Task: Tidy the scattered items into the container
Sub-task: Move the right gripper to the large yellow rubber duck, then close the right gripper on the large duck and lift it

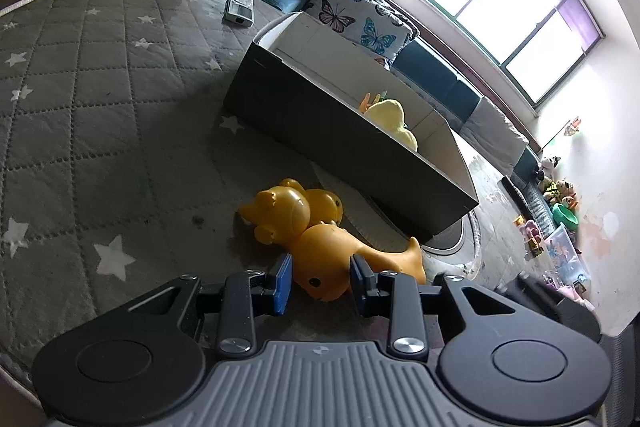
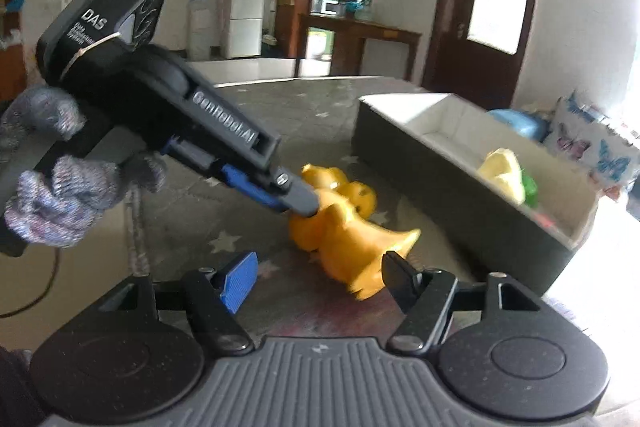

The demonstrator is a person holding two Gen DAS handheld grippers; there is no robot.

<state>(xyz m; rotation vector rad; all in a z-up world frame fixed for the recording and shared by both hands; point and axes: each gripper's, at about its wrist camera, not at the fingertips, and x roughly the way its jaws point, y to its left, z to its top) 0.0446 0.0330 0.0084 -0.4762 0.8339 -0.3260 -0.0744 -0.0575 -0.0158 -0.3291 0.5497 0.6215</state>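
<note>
A yellow plastic duck toy (image 1: 332, 251) lies on the grey star-patterned bed cover (image 1: 100, 107), with a second yellow toy (image 1: 288, 207) touching it behind. My left gripper (image 1: 322, 281) has its blue pads on either side of the duck's body, closed onto it; it shows from the side in the right wrist view (image 2: 304, 205). My right gripper (image 2: 320, 277) is open just in front of the duck (image 2: 352, 239), empty. The dark box with a white inside (image 1: 340, 131) stands behind and holds a pale yellow plush (image 1: 390, 119).
A small grey device (image 1: 239, 9) lies on the far bed cover. Butterfly pillows (image 1: 360, 15) lie behind the box. The bed edge and a floor with toys (image 1: 556, 219) are on the right. A round white object (image 1: 452, 239) sits under the box's corner.
</note>
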